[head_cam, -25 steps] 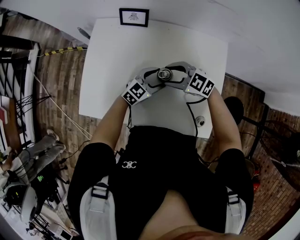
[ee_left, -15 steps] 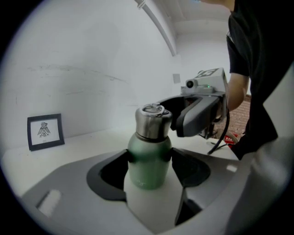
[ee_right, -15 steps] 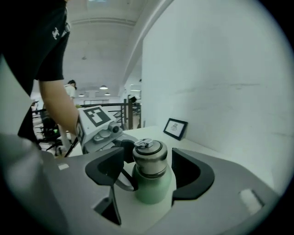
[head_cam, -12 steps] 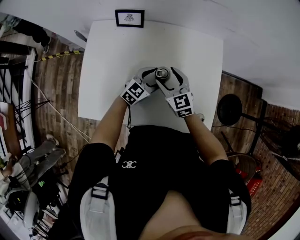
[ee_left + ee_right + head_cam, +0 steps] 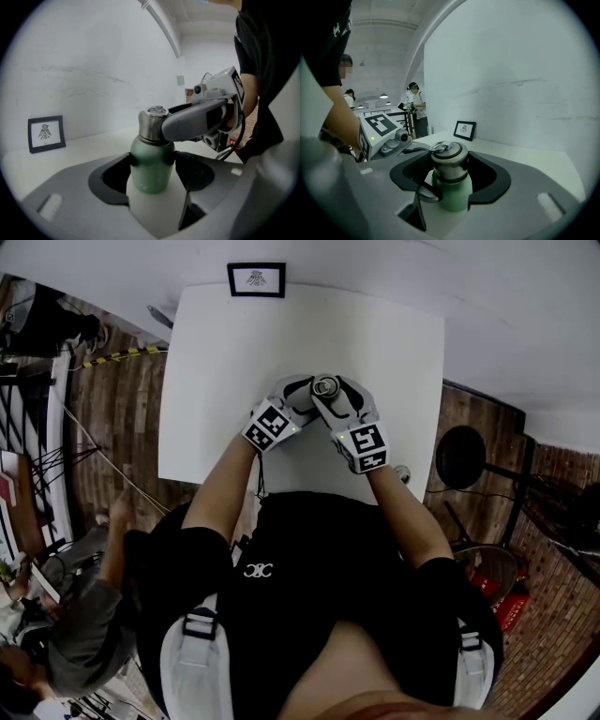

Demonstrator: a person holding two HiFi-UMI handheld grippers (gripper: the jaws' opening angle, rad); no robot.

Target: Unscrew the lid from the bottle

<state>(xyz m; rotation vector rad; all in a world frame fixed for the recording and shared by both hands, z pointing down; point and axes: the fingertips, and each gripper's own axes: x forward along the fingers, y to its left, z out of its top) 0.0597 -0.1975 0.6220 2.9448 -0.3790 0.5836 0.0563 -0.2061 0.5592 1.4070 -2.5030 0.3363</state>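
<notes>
A green bottle point(image 5: 151, 164) with a steel lid point(image 5: 449, 161) stands upright on the white table point(image 5: 375, 343), a little nearer than its middle. My left gripper point(image 5: 152, 171) is shut on the green body below the shoulder. My right gripper point(image 5: 450, 178) reaches in from the near right with its jaws either side of the lid. They are closing, and the dark pads sit against the lid's sides. From the head view the lid point(image 5: 325, 386) shows between both grippers' fingers. The lid's small ring handle lies flat on top.
A small framed picture point(image 5: 256, 278) leans at the table's far edge. A small round object point(image 5: 401, 472) lies at the near right edge. A dark stool point(image 5: 461, 457) stands to the right. A person point(image 5: 84, 634) is on the floor side, lower left.
My right gripper swung from the bottle's right side round to the near side, and has held about there for the last half second. A person has come in at lower left.
</notes>
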